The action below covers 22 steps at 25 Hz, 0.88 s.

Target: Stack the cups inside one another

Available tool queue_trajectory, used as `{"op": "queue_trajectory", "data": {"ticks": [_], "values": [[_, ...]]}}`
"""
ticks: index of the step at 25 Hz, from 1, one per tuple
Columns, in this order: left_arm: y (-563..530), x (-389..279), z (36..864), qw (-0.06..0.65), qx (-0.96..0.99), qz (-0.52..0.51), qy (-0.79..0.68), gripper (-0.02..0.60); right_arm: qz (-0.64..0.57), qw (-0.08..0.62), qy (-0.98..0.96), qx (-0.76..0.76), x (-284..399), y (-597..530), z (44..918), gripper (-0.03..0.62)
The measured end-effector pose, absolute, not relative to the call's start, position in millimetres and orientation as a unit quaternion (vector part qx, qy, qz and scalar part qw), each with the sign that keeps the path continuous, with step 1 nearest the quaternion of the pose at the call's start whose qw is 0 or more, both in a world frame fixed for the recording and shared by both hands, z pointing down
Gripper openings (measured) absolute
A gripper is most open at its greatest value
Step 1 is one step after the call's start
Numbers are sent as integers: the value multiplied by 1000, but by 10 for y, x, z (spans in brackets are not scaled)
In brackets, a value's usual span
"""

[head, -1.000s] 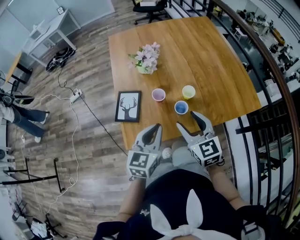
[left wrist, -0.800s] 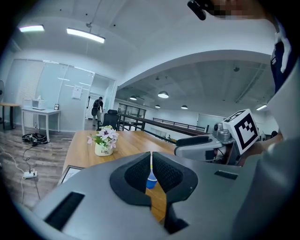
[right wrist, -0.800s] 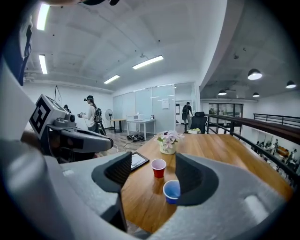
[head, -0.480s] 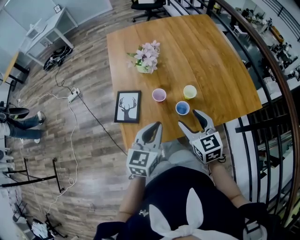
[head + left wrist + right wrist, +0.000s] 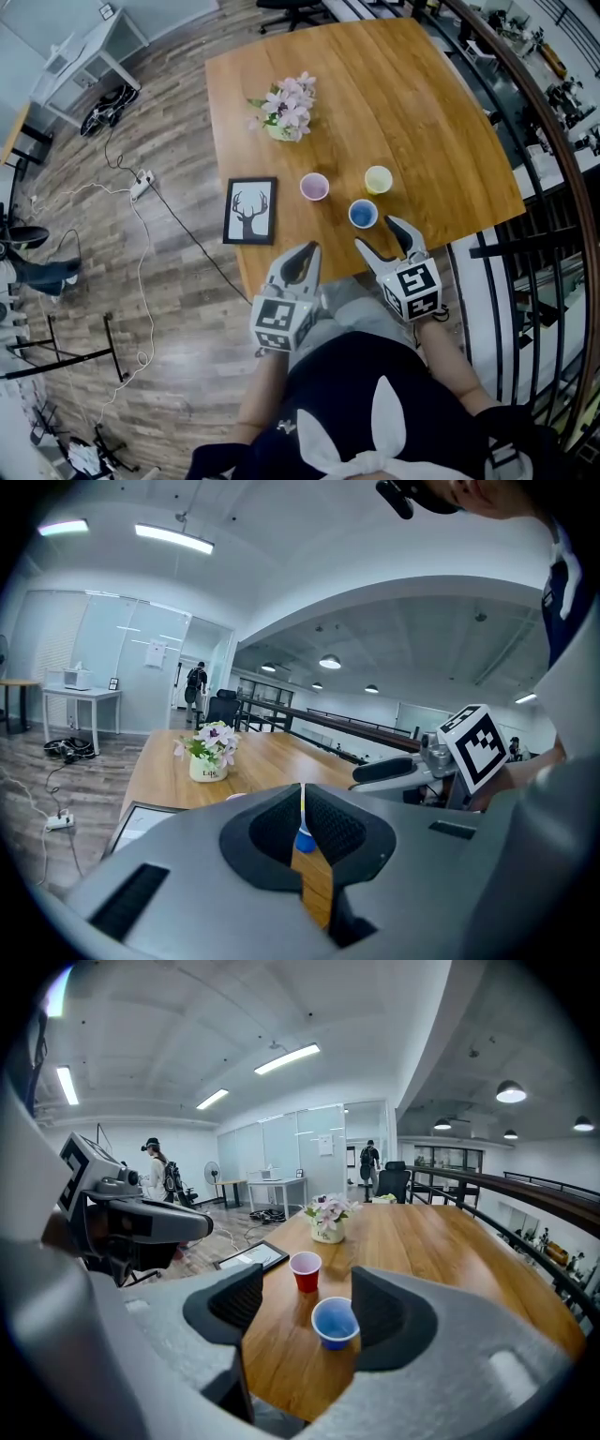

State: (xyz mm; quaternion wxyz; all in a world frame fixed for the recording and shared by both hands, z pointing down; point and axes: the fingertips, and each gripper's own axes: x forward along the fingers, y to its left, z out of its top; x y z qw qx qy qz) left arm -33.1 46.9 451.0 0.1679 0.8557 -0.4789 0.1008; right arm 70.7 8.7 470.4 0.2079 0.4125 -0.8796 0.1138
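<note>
Three cups are seen upright on the wooden table [image 5: 422, 112], mouths upward and long axes vertical, all apart. The blue cup [image 5: 363, 214] is set nearest the front edge, with the red cup [image 5: 315, 187] and yellow cup [image 5: 378, 179] behind it. The right gripper [image 5: 380, 234] is held just before the blue cup. Its jaws have just been opening and are spread wide, with nothing gripped and the cup untouched ahead of the gap. The left gripper [image 5: 305, 253] is held near the front edge, its jaws closed together on nothing.
</note>
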Motion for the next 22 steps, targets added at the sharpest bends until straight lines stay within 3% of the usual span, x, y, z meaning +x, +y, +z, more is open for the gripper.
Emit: {"op": "queue_trajectory", "data": {"ticks": [10,22], "values": [[224,-296,4638,171,858,118,-470,28,136,227,-872,413,730,-89,5013,313],[-124,-439,4807,191,853,132,-468,28,162,297,-847,410,735,-375,5625,339]]}}
